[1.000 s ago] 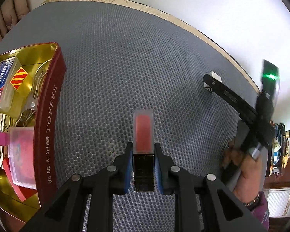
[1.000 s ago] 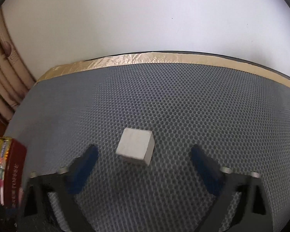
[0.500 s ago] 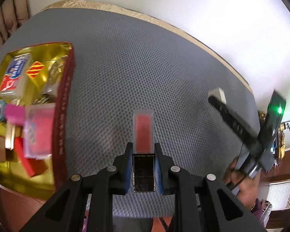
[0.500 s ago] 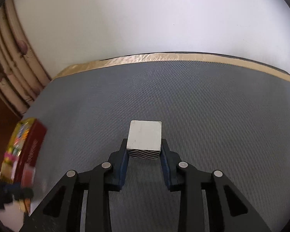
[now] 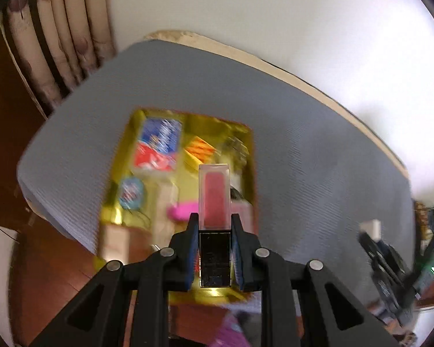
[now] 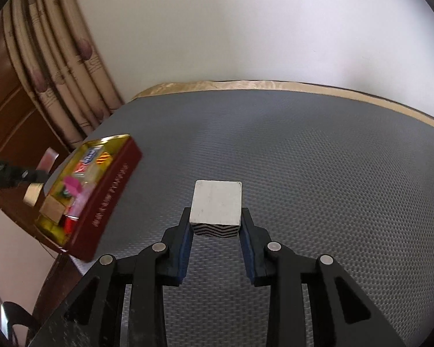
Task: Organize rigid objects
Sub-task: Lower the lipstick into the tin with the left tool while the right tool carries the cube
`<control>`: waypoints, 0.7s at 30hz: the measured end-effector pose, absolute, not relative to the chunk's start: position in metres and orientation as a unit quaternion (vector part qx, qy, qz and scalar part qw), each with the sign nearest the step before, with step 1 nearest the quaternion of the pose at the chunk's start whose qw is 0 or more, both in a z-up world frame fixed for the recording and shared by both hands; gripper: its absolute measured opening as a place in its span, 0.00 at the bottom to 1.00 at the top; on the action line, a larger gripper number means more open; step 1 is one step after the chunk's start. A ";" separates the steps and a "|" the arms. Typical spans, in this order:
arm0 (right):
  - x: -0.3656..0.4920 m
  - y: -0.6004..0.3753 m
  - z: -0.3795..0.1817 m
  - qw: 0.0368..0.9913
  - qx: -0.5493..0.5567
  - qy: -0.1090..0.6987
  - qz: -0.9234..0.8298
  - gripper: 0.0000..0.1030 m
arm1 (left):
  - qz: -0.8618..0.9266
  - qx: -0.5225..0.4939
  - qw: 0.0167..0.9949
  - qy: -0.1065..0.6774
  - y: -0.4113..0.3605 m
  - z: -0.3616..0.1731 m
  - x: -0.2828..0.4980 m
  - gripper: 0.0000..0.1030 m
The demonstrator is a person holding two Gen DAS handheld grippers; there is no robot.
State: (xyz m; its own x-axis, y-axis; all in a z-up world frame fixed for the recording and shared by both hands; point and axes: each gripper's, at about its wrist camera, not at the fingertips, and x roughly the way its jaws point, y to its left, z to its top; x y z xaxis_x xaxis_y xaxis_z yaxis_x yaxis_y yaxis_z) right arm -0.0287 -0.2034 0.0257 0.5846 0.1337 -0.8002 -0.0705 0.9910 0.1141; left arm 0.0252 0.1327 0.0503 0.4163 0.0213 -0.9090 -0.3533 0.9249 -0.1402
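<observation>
We see a bench (image 6: 303,150) covered by a grey honeycomb-textured mat, with a tan edge strip (image 6: 275,84) along its far side against a plain white wall (image 6: 246,29). Patterned beige curtains (image 6: 58,66) hang at the far left, beside dark wood panelling.

From the right wrist view, the right gripper (image 6: 216,225) has its fingers closed on a white block (image 6: 217,202) with a black-and-white striped near face, held above the mat. To the left, near the bench's left edge, sits a dark red tin (image 6: 112,190) with a gold interior, already holding several small packets and boxes. This view also shows the left gripper at the far left edge, dark and blurred, beside the tin.

The left wrist view is motion-blurred but looks down into the tin (image 5: 247,133), showing what the other view hides: a blue-and-red packet (image 5: 159,147), an orange striped piece (image 5: 201,149), a round blue item (image 5: 131,193) and a pink item (image 5: 182,211). The left gripper (image 5: 215,231) has its fingers shut on a clear-capped red lipstick (image 5: 214,196) with a black base, poised over the tin's right part. At the far right of this view, the right gripper (image 5: 373,231) appears with its white block (image 5: 371,228).
</observation>
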 end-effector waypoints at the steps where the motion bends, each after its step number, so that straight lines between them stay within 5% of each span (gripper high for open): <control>1: -0.031 -0.199 0.027 0.889 0.032 0.452 0.060 0.28 | 0.115 -0.156 0.826 0.529 0.138 0.048 0.033 0.20; 21: -0.009 -0.169 0.008 0.875 0.010 0.480 0.072 0.28 | 0.118 -0.128 0.813 0.555 0.161 -0.012 0.102 0.22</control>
State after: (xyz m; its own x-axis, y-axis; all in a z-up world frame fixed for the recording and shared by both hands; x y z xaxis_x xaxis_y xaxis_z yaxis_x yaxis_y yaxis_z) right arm -0.0087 -0.1687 0.0080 0.5297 0.1348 -0.8374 -0.1162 0.9895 0.0858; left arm 0.1024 0.1609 -0.0118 0.3562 0.0496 -0.9331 -0.3336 0.9395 -0.0774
